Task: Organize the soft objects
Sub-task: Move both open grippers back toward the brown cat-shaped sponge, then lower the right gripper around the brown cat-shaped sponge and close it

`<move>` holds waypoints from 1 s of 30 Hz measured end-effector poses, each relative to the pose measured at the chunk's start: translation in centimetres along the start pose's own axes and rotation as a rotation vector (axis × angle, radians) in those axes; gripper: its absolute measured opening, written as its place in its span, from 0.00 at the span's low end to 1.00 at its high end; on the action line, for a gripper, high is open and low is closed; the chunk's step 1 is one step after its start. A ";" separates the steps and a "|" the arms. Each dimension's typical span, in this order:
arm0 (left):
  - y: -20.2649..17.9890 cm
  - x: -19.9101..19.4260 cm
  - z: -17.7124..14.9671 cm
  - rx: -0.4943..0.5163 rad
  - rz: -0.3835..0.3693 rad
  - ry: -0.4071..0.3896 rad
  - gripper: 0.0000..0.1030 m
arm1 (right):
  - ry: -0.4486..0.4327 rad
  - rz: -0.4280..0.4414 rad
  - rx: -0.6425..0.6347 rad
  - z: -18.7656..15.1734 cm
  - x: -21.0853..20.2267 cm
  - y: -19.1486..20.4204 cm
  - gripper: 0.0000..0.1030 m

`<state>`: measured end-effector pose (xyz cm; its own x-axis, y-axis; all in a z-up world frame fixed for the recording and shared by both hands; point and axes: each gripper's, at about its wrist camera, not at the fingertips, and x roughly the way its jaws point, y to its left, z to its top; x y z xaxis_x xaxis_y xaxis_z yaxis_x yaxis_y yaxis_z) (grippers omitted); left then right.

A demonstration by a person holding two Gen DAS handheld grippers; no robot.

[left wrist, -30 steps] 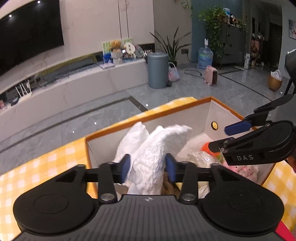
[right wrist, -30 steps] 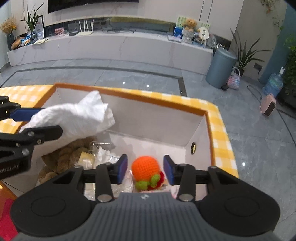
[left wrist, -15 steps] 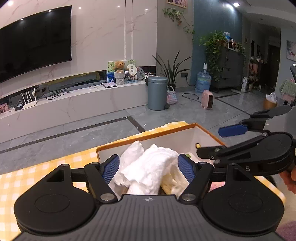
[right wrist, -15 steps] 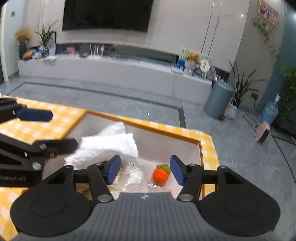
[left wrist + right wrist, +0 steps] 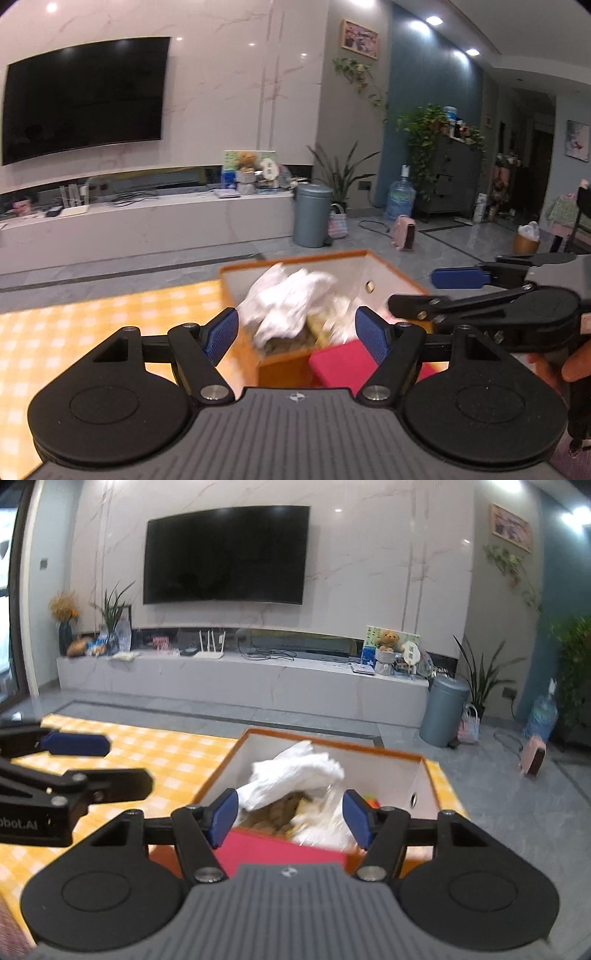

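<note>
An orange-rimmed storage box (image 5: 384,266) (image 5: 421,771) stands on the yellow checked tablecloth. A white crumpled cloth (image 5: 291,299) (image 5: 295,775) lies on top of its contents, over a brown plush (image 5: 280,812) and clear plastic wrapping (image 5: 325,823). A bit of the orange knitted toy (image 5: 371,800) shows by the right wall. My left gripper (image 5: 297,332) is open and empty, back from the box. My right gripper (image 5: 290,816) is open and empty, also back from the box. Each gripper shows from the side in the other's view (image 5: 458,291) (image 5: 74,760).
A red flat item (image 5: 343,363) (image 5: 280,853) lies at the box's near side. The yellow checked cloth (image 5: 92,325) (image 5: 159,753) stretches to the left. Beyond the table's far edge are the grey floor, a TV bench and a grey bin (image 5: 312,216).
Both grippers opened and let go: the left of the white cloth, the right of the orange knitted toy. Both have drawn back and up from the box, which now looks farther away.
</note>
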<state>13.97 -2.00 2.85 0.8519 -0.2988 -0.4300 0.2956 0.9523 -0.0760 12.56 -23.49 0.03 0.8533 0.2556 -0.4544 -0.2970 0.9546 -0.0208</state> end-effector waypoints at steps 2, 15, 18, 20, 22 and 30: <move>0.3 -0.8 -1.3 -0.019 0.024 0.014 0.82 | 0.001 -0.001 0.039 -1.4 -0.7 0.8 0.61; 5.1 -4.3 -7.7 -0.159 0.095 0.164 0.81 | 0.086 0.077 0.001 -8.6 -1.4 7.9 0.61; 6.3 -4.8 -8.8 -0.193 0.124 0.182 0.80 | 0.111 0.107 -0.025 -9.1 -0.7 9.5 0.61; 7.3 -4.9 -9.5 -0.223 0.137 0.199 0.80 | 0.122 0.124 -0.044 -9.6 -0.5 10.5 0.61; 7.7 -5.1 -10.1 -0.244 0.141 0.206 0.80 | 0.136 0.135 -0.065 -9.8 0.0 11.3 0.61; 9.7 -4.4 -11.3 -0.294 0.166 0.251 0.78 | 0.185 0.159 -0.107 -9.6 3.2 13.6 0.71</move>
<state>8.27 9.29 -6.13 0.7350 -0.1499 -0.6613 -0.0035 0.9744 -0.2248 7.14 -11.16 -10.24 0.7023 0.3591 -0.6147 -0.4730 0.8807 -0.0259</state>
